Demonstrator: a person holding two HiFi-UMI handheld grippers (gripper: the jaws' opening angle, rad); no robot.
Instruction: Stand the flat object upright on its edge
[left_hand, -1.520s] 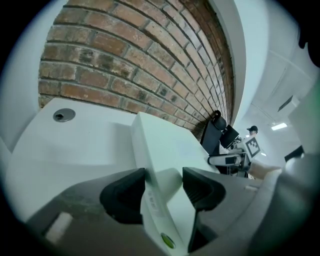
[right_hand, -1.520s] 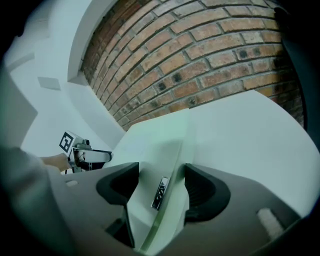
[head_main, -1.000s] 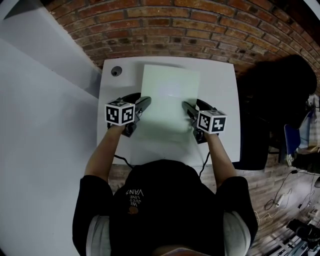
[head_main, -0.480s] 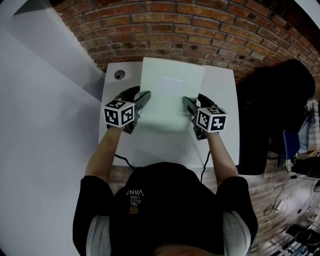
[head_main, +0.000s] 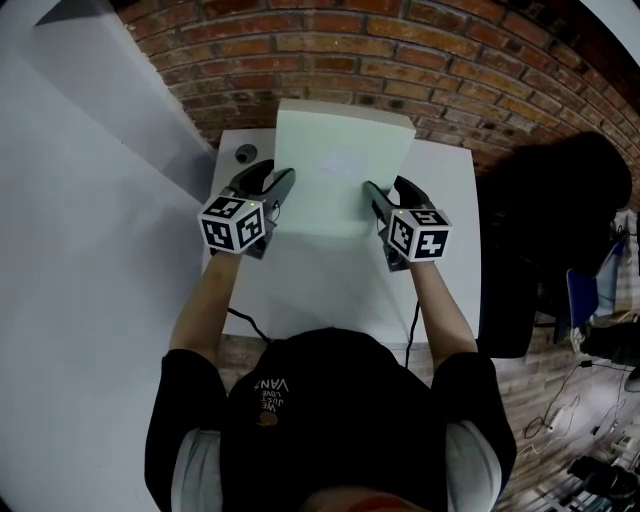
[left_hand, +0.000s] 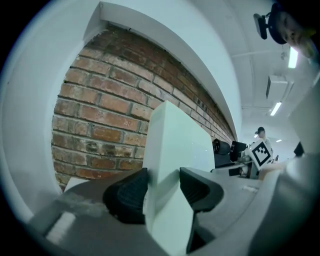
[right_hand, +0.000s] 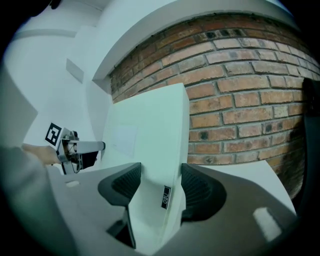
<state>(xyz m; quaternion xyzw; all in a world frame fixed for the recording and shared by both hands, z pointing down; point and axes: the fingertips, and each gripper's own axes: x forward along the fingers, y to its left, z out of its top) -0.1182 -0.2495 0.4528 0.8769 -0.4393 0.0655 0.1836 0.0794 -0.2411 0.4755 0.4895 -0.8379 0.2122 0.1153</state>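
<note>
- White-green flat panel (head_main: 340, 170) hangs between the two tongs. It is tilted: its far edge stands high in front of the brick wall (head_main: 400, 70) and its near edge is low, toward the person. Whether the near edge touches the bench (head_main: 445, 260) I cannot tell.
- The left tongs (head_main: 278, 170) has the panel's left side edge and the right tongs (head_main: 384, 184) has its right side edge, both about halfway along.
- In each gripper view both ribbed pads press on the panel's two faces. The jaws have just been closing a little more on it.
- A strip of bench shows on the outer side of each tongs, wider by the right one. Beyond the tongs the wall stands close behind the bench's far edge.
- Count: one panel, two tongs, two marker cubes, one small dark label (right_hand: 165, 197) on the panel's edge between the right jaws, and one small round dark fitting (head_main: 245, 153) just beyond the left tongs.
- Both forearms reach forward, almost parallel. The tongs point away from the person and lean slightly inward.
</note>
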